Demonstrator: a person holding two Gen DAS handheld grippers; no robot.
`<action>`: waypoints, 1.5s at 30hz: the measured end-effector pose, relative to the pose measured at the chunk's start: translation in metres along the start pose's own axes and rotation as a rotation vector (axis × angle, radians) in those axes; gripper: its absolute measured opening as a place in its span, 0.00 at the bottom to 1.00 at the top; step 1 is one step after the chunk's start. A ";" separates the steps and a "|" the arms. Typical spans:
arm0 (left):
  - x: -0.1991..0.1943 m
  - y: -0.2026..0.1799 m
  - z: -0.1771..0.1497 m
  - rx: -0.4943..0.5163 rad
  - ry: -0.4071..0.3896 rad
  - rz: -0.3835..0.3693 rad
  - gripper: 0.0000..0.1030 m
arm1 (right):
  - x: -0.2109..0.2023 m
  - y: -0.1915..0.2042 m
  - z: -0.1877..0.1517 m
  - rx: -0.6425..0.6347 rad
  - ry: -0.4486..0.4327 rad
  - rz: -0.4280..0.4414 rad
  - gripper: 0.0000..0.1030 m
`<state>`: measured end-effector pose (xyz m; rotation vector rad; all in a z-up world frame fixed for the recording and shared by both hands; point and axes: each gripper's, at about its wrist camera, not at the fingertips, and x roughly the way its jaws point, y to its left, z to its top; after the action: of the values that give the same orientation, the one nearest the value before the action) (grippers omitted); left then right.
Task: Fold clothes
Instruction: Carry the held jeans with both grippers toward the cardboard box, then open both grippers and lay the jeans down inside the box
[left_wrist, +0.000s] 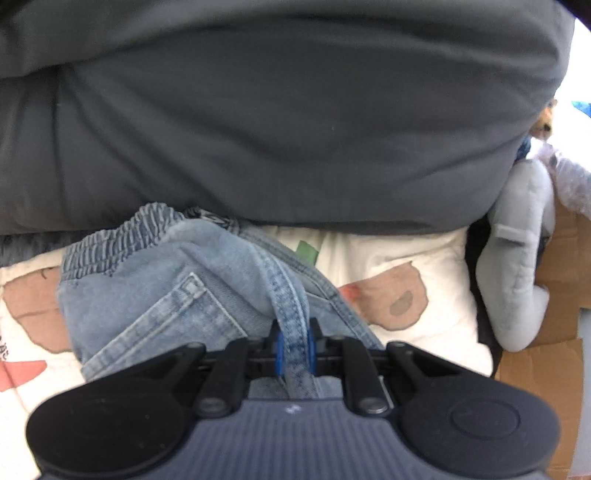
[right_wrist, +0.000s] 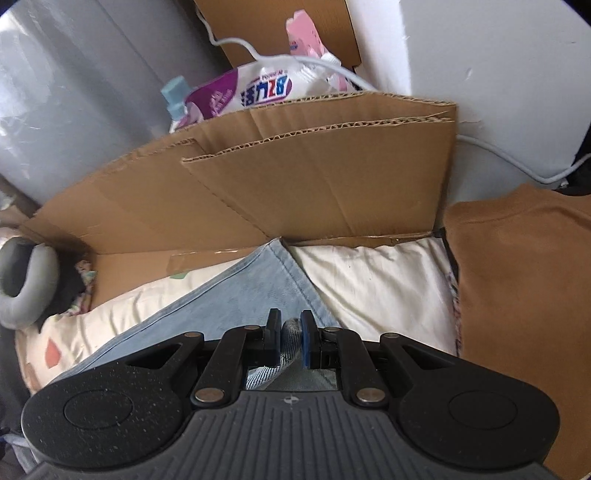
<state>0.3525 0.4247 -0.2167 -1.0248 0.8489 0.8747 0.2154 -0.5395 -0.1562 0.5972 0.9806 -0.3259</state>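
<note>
Light blue jeans (left_wrist: 155, 291) with an elastic waistband and a back pocket lie bunched on a cream printed bedsheet (left_wrist: 406, 266). My left gripper (left_wrist: 294, 334) is shut on a stitched seam fold of the jeans, which runs up between its pads. In the right wrist view a leg of the jeans (right_wrist: 255, 284) stretches away over the sheet (right_wrist: 373, 280) toward the cardboard. My right gripper (right_wrist: 290, 325) is shut on a rolled denim edge pinched between its pads.
A big dark grey cushion (left_wrist: 277, 118) fills the area behind the jeans. A grey plush toy (left_wrist: 517, 266) lies to the right. Flattened cardboard (right_wrist: 280, 177) stands behind the sheet, a brown garment (right_wrist: 524, 295) lies at right, and a white cable (right_wrist: 498, 155) and bags sit beyond.
</note>
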 end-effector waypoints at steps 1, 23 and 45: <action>0.004 -0.002 0.001 0.003 0.007 0.007 0.12 | 0.004 0.003 0.004 0.001 0.003 -0.005 0.09; 0.059 -0.023 0.019 -0.041 0.047 0.059 0.12 | 0.085 0.042 0.055 -0.027 0.006 -0.057 0.10; 0.066 -0.041 0.024 0.185 0.194 0.017 0.58 | 0.077 0.107 0.033 -0.157 0.018 -0.041 0.31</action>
<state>0.4202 0.4496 -0.2546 -0.9503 1.0834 0.7037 0.3337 -0.4739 -0.1730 0.4385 1.0265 -0.2777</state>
